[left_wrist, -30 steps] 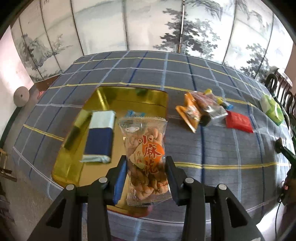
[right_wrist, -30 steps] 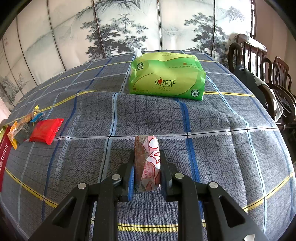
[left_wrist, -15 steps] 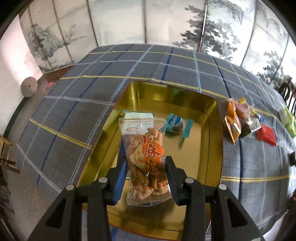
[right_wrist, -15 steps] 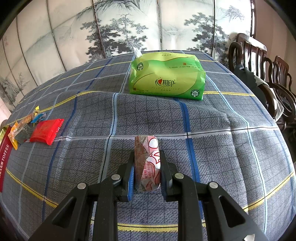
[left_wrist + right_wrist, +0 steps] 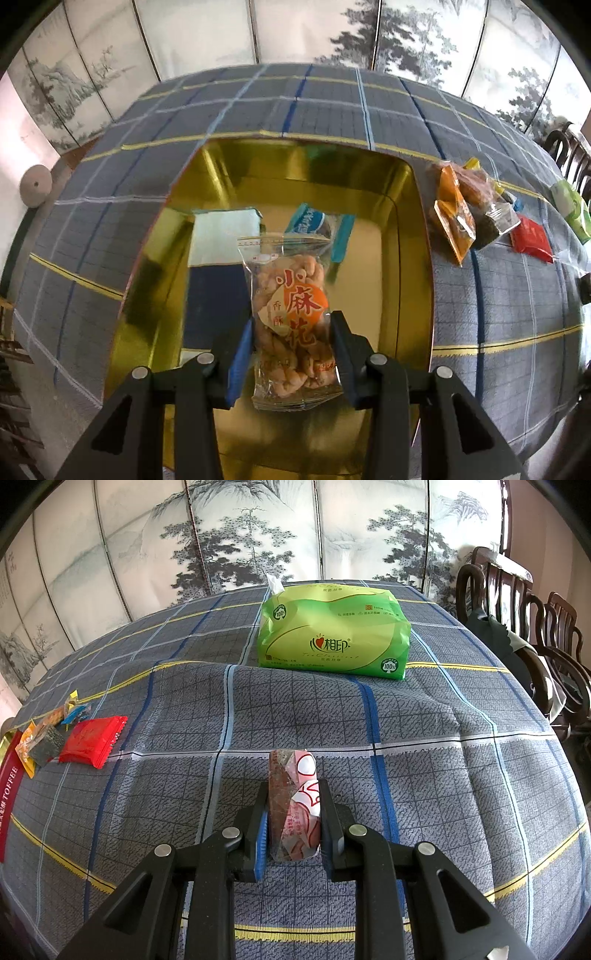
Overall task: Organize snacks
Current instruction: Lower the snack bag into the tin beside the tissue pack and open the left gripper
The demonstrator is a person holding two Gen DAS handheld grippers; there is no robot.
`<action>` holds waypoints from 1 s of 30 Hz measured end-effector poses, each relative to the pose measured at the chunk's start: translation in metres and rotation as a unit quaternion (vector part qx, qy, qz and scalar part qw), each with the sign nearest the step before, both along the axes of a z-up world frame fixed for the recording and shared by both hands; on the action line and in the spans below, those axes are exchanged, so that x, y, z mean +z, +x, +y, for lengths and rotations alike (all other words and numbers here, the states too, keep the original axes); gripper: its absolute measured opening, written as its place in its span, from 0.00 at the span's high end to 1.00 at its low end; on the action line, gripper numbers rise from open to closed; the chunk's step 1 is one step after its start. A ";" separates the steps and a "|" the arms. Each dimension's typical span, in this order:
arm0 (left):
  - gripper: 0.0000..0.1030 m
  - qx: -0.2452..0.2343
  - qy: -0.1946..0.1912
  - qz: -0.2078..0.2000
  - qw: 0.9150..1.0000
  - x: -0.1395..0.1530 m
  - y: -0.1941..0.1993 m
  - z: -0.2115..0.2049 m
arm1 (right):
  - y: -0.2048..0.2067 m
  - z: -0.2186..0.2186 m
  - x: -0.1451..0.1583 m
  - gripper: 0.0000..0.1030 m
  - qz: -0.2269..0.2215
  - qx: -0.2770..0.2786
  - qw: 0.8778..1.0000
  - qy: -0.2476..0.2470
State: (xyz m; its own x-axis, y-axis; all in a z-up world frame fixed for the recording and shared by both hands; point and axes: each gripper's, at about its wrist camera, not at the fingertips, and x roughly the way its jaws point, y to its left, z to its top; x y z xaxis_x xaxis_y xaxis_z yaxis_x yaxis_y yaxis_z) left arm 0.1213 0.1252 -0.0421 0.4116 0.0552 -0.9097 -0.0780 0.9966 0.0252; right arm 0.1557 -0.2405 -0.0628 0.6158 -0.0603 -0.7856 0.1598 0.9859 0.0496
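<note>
Gold tin [image 5: 406, 206] now sits under your left gripper [image 5: 291, 354], come over it clamping the twist bag [image 5: 291, 314]: release next. Right gripper [image 5: 293, 823] keeps pinching its wrapped snack [image 5: 293, 805].

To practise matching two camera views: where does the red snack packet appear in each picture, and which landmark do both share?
Left wrist view: red snack packet at far right, beside the orange pouch.
Right wrist view: red snack packet at left, on the checked cloth.
Shared landmark: green tissue pack.
</note>
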 end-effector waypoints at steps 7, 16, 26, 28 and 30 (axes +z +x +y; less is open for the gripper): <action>0.60 -0.002 0.000 0.015 1.000 -0.004 0.013 -0.001 | 0.000 0.001 0.000 0.80 0.000 -0.001 1.000 0.000; 0.60 -0.002 -0.013 0.031 0.999 -0.012 0.037 -0.004 | 0.001 0.002 0.000 0.80 0.001 -0.001 1.000 -0.002; 0.60 -0.009 -0.002 0.027 1.000 -0.011 0.050 -0.010 | 0.001 0.003 0.000 0.80 0.001 -0.002 1.000 -0.002; 0.60 -0.010 0.000 0.026 1.000 -0.012 0.051 -0.010 | 0.002 0.004 0.000 0.80 0.001 -0.002 1.000 -0.003; 0.60 -0.010 0.004 0.024 1.000 -0.012 0.052 -0.011 | 0.002 0.004 0.000 0.80 0.001 -0.002 1.000 -0.004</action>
State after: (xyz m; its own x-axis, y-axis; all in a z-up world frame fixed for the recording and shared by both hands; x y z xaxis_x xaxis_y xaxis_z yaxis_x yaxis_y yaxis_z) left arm 0.1730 0.1144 -0.0544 0.3686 0.0550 -0.9280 -0.0558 0.9978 0.0370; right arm 0.1574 -0.2365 -0.0633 0.6138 -0.0691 -0.7865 0.1640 0.9856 0.0413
